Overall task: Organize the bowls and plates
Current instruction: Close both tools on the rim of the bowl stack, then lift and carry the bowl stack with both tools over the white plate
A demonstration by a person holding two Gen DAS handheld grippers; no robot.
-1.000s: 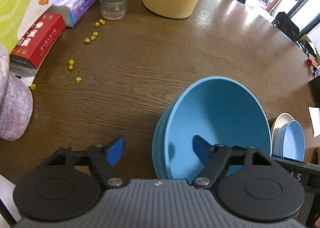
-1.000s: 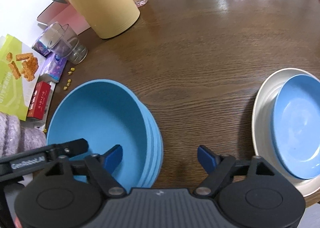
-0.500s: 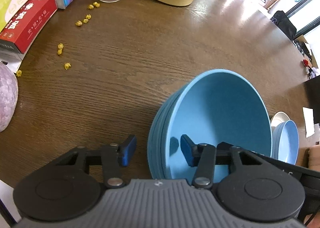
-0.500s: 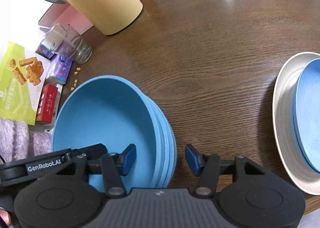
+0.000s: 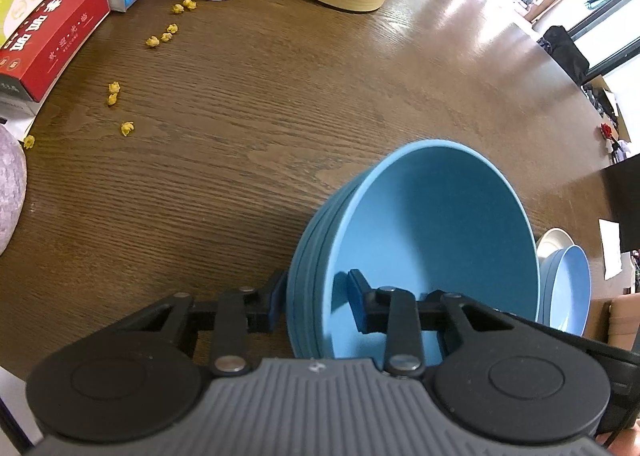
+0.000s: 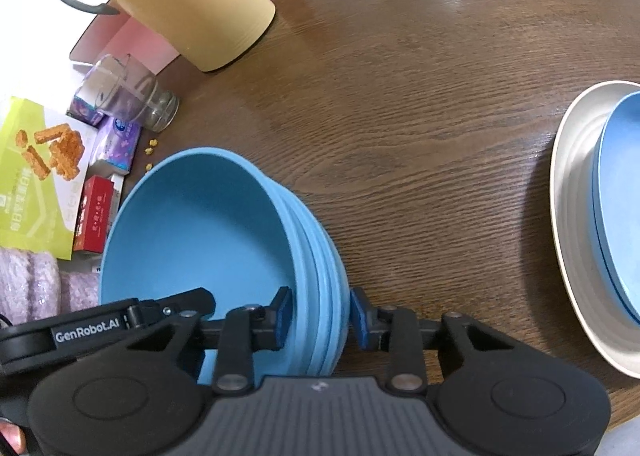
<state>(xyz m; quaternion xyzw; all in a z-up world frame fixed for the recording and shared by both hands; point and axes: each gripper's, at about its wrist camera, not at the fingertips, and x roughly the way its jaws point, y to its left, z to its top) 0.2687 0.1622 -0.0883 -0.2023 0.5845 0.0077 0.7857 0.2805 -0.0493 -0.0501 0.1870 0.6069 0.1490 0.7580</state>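
Left hand-held gripper (image 5: 316, 306): jaws closing astride the near-left rim of a stack of blue bowls (image 5: 432, 240), one blue pad inside the top bowl, the other outside the stack wall. The outer pad seems to meet the wall; whether the inner pad presses yet cannot be told. Right hand-held gripper (image 6: 320, 316): jaws closing astride the stack's opposite rim, one pad inside against the bowl, the other just clear of the outermost rim. The stack (image 6: 208, 232) sits on the brown wooden surface (image 6: 420, 116); the top bowl holds nothing, and the number of bowls is hard to count. To the right, a blue plate (image 6: 624, 208) lies in a white plate (image 6: 576, 216), both cut off by the frame edge. Farther back stand a yellow jug (image 6: 188, 4), a clear glass (image 6: 132, 96) and boxes; yellow crumbs (image 5: 160, 36) lie scattered on the surface.
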